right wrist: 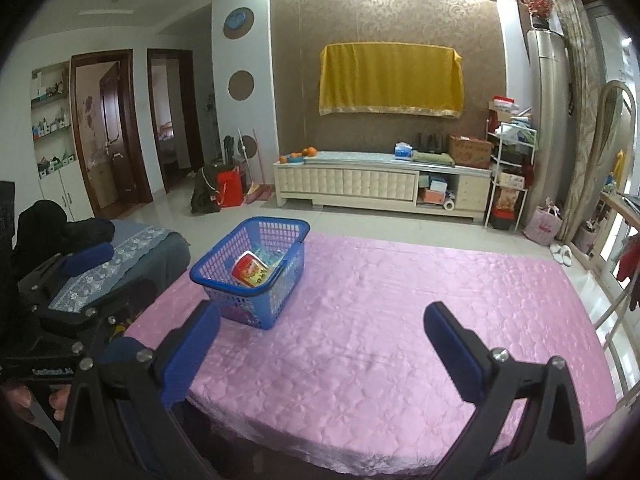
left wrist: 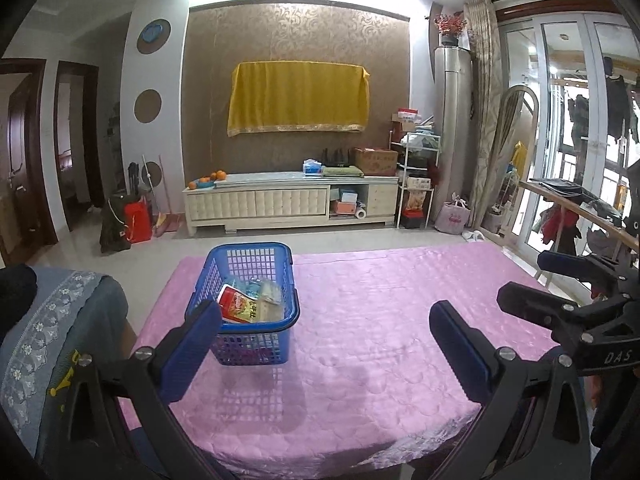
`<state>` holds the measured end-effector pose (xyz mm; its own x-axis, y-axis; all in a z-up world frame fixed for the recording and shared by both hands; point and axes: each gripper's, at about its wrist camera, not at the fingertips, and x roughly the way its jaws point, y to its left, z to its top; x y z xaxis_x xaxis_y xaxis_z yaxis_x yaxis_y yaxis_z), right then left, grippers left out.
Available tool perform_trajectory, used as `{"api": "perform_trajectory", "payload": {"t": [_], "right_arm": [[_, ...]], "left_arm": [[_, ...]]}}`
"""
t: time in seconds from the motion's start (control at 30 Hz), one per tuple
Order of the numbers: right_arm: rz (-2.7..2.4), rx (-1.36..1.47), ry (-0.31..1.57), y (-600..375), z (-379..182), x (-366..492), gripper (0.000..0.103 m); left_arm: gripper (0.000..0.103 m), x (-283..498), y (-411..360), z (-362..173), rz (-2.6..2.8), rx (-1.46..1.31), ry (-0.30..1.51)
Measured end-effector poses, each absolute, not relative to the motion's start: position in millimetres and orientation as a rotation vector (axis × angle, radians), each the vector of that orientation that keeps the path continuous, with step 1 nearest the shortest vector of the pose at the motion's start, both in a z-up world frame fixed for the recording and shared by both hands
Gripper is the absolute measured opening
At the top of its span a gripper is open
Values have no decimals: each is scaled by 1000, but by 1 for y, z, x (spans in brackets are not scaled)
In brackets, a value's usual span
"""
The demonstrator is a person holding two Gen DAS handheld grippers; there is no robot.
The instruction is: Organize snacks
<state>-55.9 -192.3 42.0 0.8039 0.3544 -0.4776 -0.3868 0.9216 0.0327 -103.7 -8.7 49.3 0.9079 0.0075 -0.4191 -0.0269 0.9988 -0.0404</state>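
A blue plastic basket [left wrist: 256, 344] stands on the pink tablecloth [left wrist: 380, 320] at the table's left side. It holds a red and yellow snack packet [left wrist: 236, 306] and some clear wrapped packets [left wrist: 268, 290]. My left gripper [left wrist: 326, 328] is open and empty, its left finger just in front of the basket. In the right wrist view the basket [right wrist: 256, 304] and the red packet [right wrist: 250, 269] show at the left. My right gripper [right wrist: 322, 330] is open and empty above the table's near middle. The right gripper also shows at the right edge of the left wrist view [left wrist: 520, 280].
A chair with a grey-blue lace cover [left wrist: 60, 328] stands at the table's left; it shows in the right wrist view too [right wrist: 132, 248]. A white TV cabinet [left wrist: 292, 200] stands against the far wall. A wooden rail [left wrist: 576, 210] and glass doors are at the right.
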Motion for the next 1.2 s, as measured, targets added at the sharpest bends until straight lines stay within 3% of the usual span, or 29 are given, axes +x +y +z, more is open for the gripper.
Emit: {"api": "perform_trajectory", "payload": {"t": [1.2], "right_arm": [[403, -52, 483, -195, 43, -81, 103]], "left_arm": [[103, -116, -11, 47, -33, -60, 437]]}}
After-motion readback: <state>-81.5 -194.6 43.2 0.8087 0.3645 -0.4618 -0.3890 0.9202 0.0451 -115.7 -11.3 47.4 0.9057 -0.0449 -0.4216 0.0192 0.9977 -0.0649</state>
